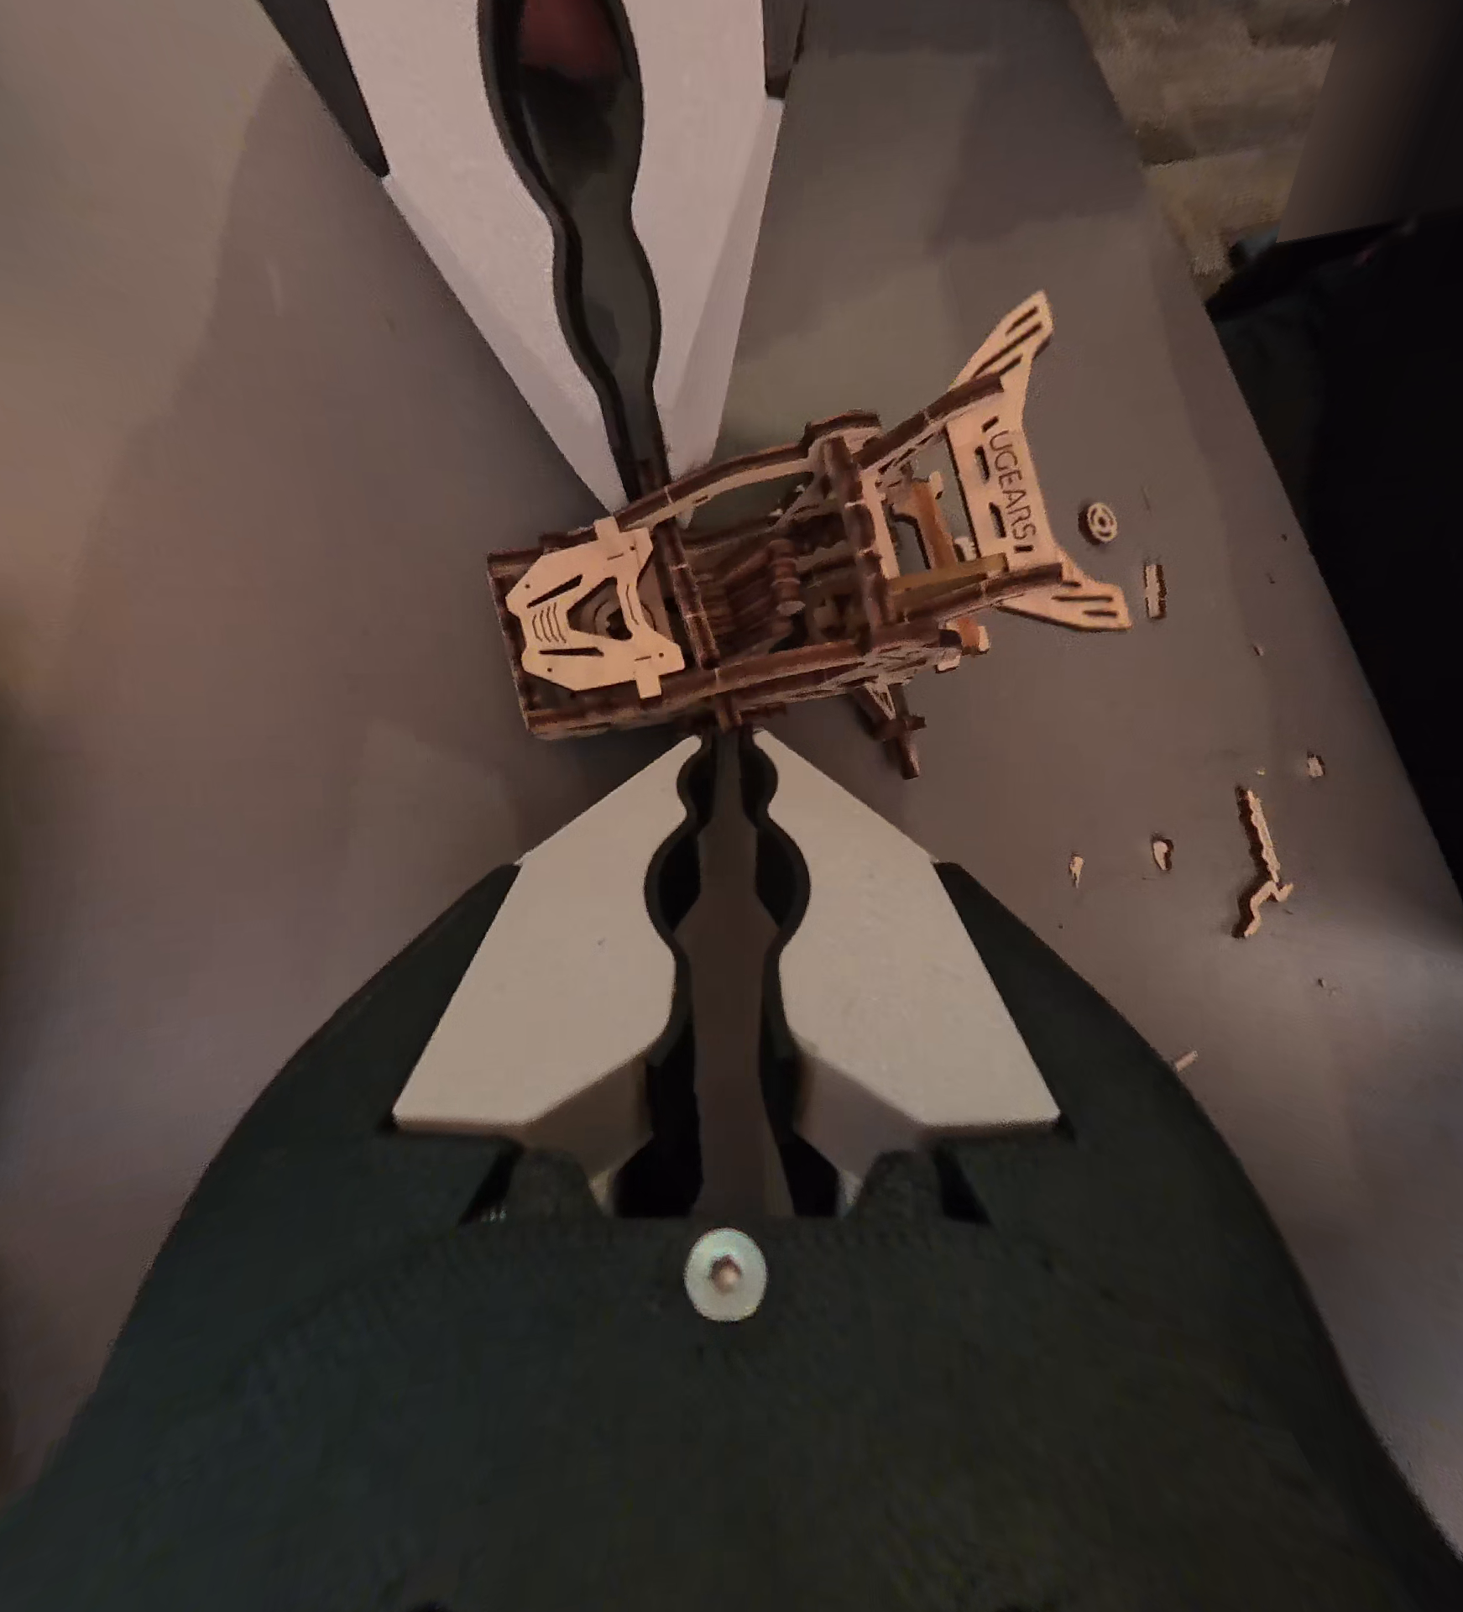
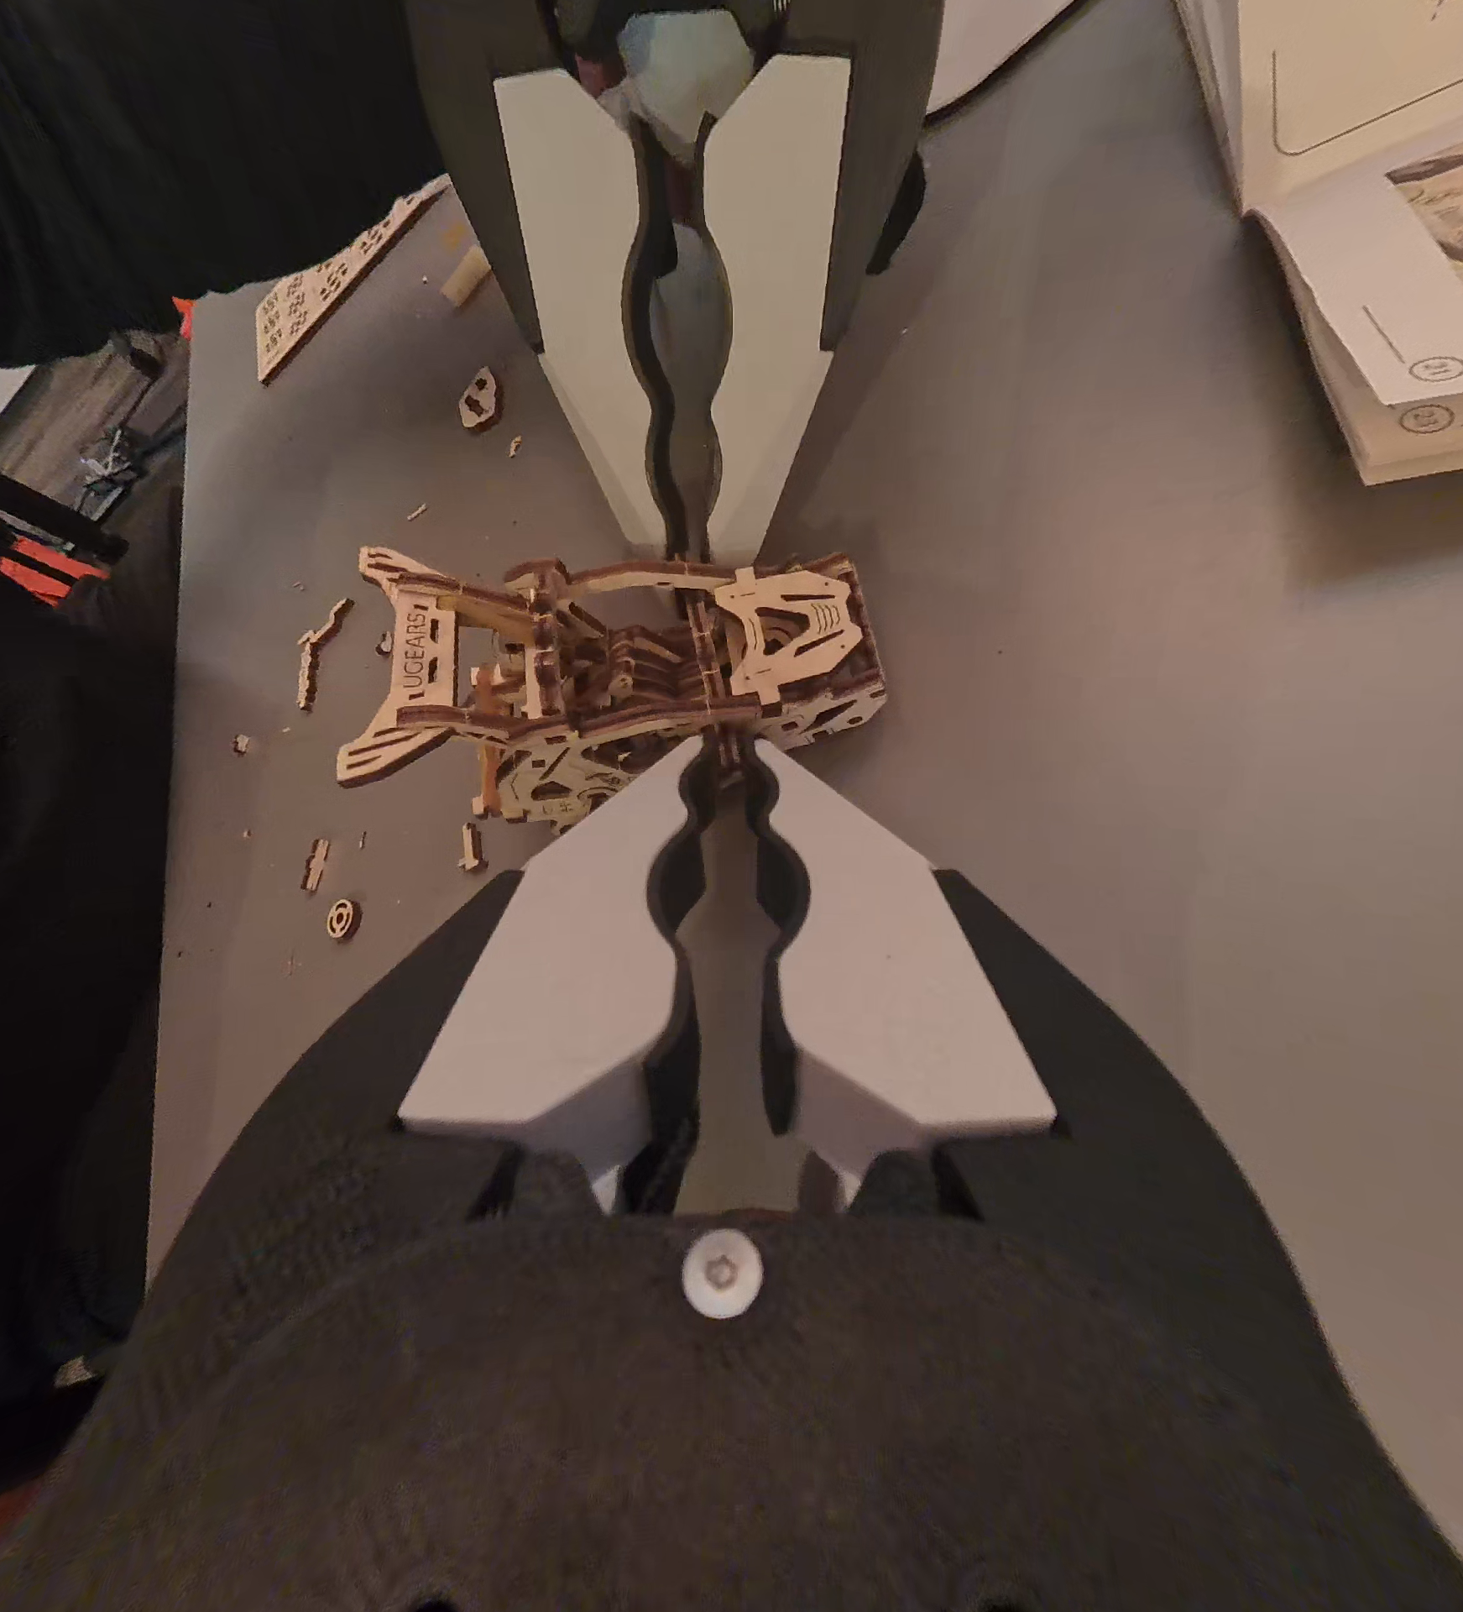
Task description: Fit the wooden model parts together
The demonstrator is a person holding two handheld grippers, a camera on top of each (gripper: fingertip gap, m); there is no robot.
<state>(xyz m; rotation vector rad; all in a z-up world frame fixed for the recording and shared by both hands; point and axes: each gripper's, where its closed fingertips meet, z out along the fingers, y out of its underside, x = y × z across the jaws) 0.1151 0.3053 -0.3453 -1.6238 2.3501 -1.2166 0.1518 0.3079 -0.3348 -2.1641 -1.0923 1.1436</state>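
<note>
Wooden model (image 1: 762,602) — both tongs (image 1: 721,737) (image 2: 721,748) pinching its frame

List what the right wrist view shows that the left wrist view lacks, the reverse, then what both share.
Only the right wrist view: the open white paper instruction booklet and the flat perforated wooden parts sheet. Only the left wrist view: nothing distinct apart from a dark area past the table edge. Both: the pale laser-cut wooden model on the grey table, pinched from opposite sides by the left tongs and right tongs, and loose wooden offcuts.
</note>
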